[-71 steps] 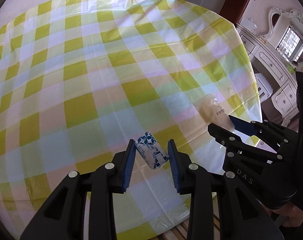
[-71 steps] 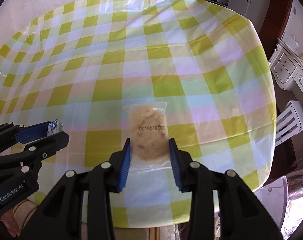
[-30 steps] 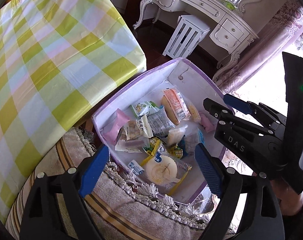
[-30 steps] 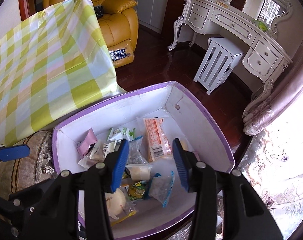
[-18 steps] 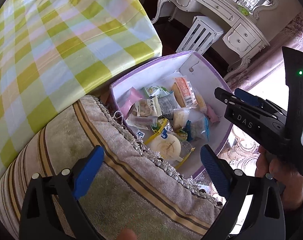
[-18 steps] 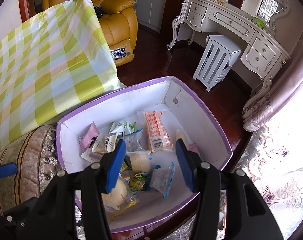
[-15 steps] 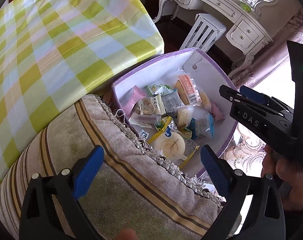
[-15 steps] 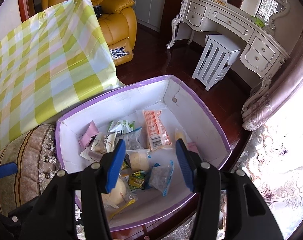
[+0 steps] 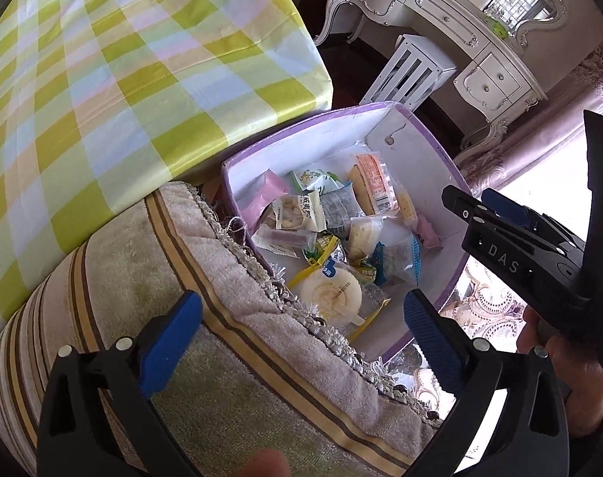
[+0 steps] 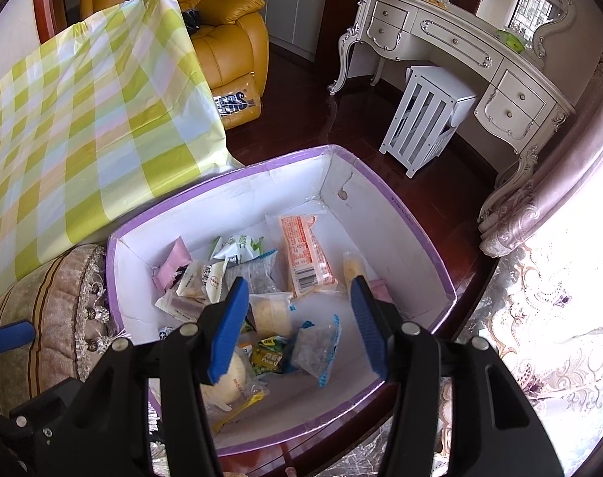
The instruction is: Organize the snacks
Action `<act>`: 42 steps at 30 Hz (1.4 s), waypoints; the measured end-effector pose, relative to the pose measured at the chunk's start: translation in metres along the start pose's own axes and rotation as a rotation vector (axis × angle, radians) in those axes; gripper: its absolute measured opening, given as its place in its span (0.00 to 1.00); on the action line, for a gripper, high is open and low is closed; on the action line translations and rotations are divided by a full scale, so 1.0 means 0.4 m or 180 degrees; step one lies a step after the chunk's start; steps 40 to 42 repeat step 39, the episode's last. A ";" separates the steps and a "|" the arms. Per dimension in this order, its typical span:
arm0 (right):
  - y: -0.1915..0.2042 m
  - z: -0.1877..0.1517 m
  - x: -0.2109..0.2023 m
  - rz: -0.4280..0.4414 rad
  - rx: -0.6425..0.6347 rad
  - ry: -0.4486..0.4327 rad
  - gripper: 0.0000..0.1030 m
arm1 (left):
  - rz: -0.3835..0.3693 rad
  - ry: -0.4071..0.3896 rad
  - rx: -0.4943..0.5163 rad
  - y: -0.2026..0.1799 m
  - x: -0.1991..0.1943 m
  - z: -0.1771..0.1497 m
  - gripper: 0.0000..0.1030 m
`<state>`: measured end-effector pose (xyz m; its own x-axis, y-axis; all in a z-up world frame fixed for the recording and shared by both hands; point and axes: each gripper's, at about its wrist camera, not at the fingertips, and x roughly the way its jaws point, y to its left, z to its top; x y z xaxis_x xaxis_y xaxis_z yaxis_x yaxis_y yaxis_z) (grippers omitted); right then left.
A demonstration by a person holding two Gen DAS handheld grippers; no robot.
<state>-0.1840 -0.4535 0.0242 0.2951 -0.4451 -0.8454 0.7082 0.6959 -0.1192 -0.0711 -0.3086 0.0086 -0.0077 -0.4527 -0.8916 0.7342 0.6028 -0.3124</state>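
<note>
A white box with a purple rim [image 10: 381,214] stands on the floor and holds several wrapped snacks. Among them are an orange-labelled packet [image 10: 305,254], a pink packet [image 10: 172,268] and a round cake [image 9: 331,292]. My right gripper [image 10: 298,282] hangs over the middle of the box, open, with nothing between its blue pads. My left gripper [image 9: 301,302] is above the striped cushion [image 9: 182,318] at the near rim of the box [image 9: 421,139]. Its jaws are opening wide and are empty. A hand holds the right gripper [image 9: 468,198] at the right of the left wrist view.
The table with the yellow-green checked cloth [image 9: 102,59] lies to the left of the box. Behind it are a yellow armchair [image 10: 230,35], a white dresser [image 10: 460,51] and a white slatted stool [image 10: 425,115]. A patterned curtain [image 10: 540,338] hangs at the right.
Both grippers left the table, where each had a packet between its pads, and now hang empty at the box. The left jaws spread wider and drew back over the cushion.
</note>
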 end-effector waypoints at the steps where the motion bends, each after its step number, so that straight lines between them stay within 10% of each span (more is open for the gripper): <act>1: 0.000 0.000 0.000 0.0002 -0.0002 0.0000 0.53 | 0.0009 0.0000 0.0006 -0.001 0.002 0.000 0.96; 34: 0.006 -0.004 -0.008 0.0086 0.0016 0.0009 0.54 | -0.0123 -0.0198 -0.0003 -0.010 -0.021 0.006 0.96; 42: 0.075 0.014 -0.091 0.0382 -0.0102 -0.0177 0.68 | 0.0061 -0.0500 -0.0115 0.045 -0.120 0.008 0.96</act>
